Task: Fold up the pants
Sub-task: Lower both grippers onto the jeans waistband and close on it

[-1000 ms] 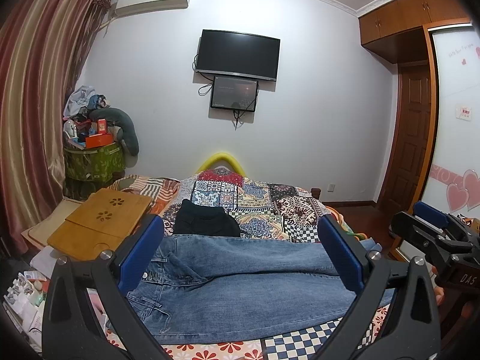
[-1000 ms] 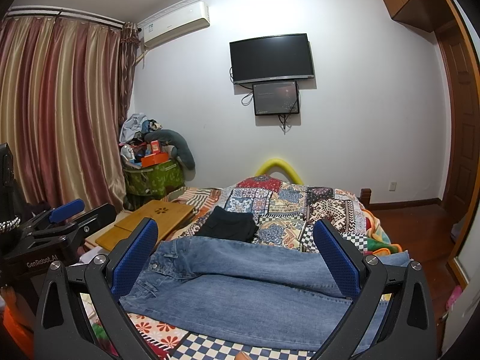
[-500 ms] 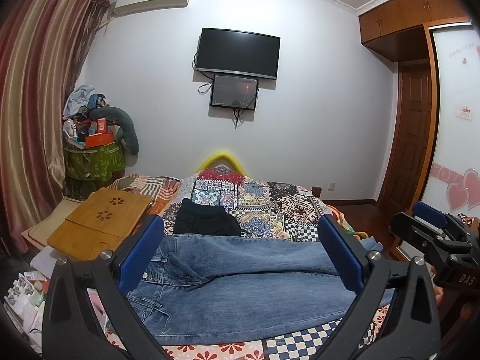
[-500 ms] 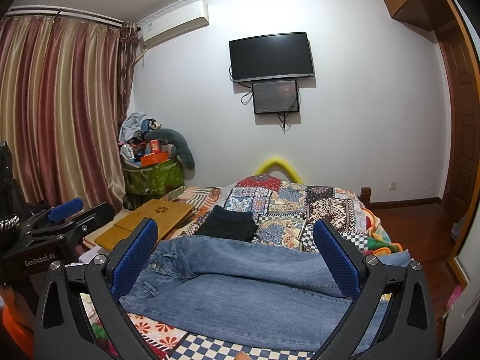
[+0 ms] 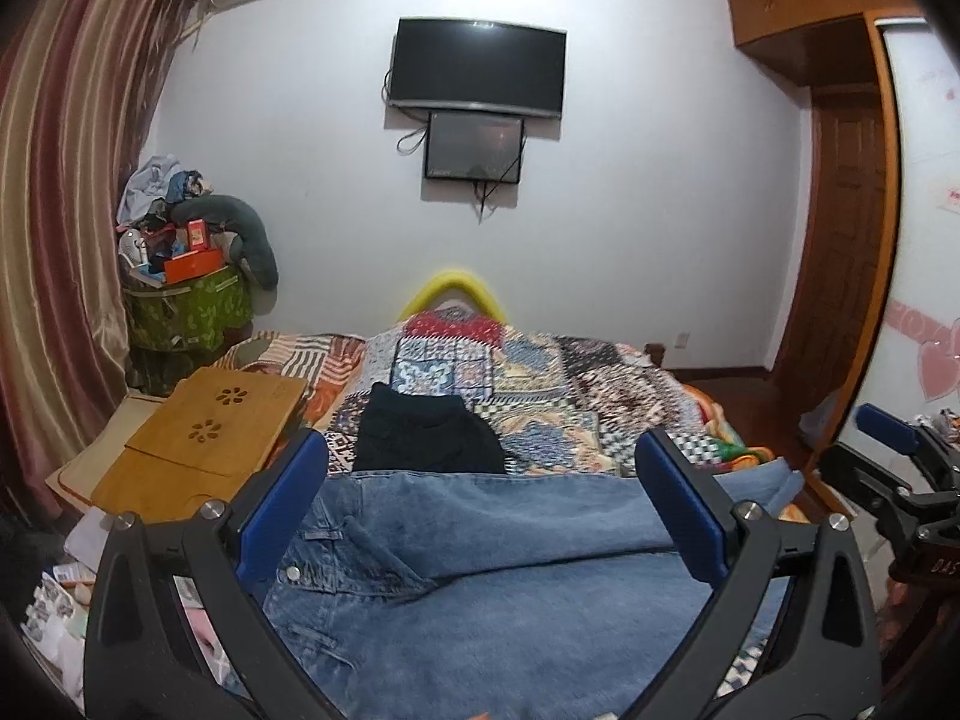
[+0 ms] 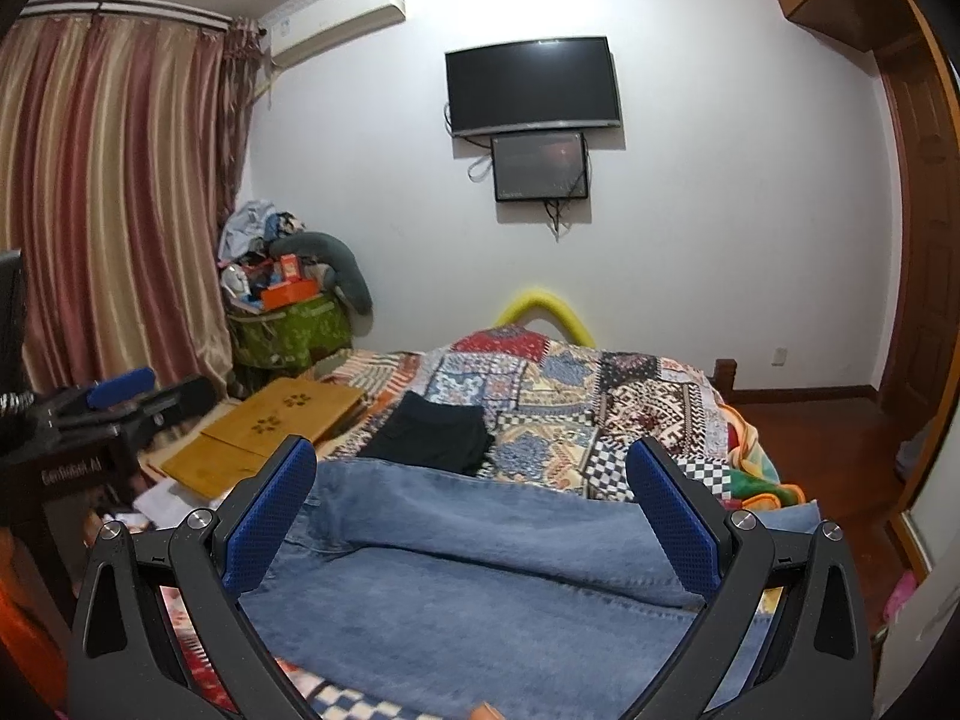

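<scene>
Pants (image 5: 510,588) lie flat across the near edge of the bed (image 5: 540,372), waistband toward its left edge. Left gripper (image 5: 480,516) and right gripper (image 6: 471,516) hover above, both released and empty.

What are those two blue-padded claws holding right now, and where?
Nothing: the left gripper and right gripper are both wide open above the blue denim jeans, which lie flat on the bed.

A patchwork quilt (image 5: 540,384) covers the bed. On it lies a black garment (image 5: 426,438). Left of the quilt sits a bamboo lap desk (image 5: 210,426).
</scene>
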A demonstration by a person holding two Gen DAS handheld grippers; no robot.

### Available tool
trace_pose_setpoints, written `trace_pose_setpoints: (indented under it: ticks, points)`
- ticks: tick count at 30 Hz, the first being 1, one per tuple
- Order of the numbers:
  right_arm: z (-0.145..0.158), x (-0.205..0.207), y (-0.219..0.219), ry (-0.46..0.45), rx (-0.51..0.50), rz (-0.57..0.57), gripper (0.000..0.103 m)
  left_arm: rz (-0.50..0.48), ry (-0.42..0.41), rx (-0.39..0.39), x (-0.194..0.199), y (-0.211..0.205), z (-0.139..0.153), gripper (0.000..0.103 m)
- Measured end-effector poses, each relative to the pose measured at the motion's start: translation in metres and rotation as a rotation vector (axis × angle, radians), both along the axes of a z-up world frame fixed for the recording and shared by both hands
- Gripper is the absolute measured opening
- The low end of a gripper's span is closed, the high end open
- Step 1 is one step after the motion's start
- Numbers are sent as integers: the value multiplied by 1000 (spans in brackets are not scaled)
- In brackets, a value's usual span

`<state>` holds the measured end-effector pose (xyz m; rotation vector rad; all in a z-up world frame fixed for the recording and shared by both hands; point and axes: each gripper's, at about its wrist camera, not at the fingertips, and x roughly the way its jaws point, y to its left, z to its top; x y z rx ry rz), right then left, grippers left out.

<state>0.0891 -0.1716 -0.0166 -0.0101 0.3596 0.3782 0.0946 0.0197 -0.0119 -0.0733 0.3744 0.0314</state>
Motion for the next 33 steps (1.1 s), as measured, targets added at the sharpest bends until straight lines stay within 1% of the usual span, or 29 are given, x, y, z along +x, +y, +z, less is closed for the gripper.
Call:
trace_pose_setpoints:
  ticks: [4, 5, 9, 11, 13, 17, 19, 21, 23, 24, 28, 30, 33]
  points:
    - [-16, 38, -8, 49, -34, -35, 103, 30, 59, 13, 48, 17, -9, 103]
    - [-23, 52, -11, 64, -54, -45, 103, 39, 76, 15, 59, 23, -13, 103]
    - [-42, 82, -18, 115, -119, -66, 103, 63, 150, 18, 105, 49, -33, 103]
    - [-53, 97, -22, 147, -151, -64, 103, 86, 194, 28, 126, 63, -48, 103]
    - [-65, 115, -26, 193, -175, -52, 103, 103, 265, 30, 149, 77, -68, 103]
    - [-92, 152, -30, 309, -207, -24, 103, 118, 414, -25, 186, 108, -115, 103]
    - [-103, 166, -31, 342, -220, -25, 103, 126, 502, -69, 201, 125, -143, 103]
    - [-114, 182, -33, 377, -230, -22, 103, 145, 572, -105, 212, 141, -171, 96]
    - [-124, 196, -33, 406, -242, -13, 102, 163, 630, -111, 220, 151, -191, 89]
    - [-130, 202, -32, 416, -256, -12, 102, 171, 661, -118, 225, 159, -204, 88]
    - [-148, 223, -27, 457, -307, 50, 101, 222, 720, -131, 238, 180, -233, 87]
    - [-154, 233, -23, 474, -333, 84, 101, 230, 748, -150, 246, 192, -246, 87]
    - [-163, 247, -17, 491, -365, 139, 101, 235, 775, -181, 256, 204, -258, 87]
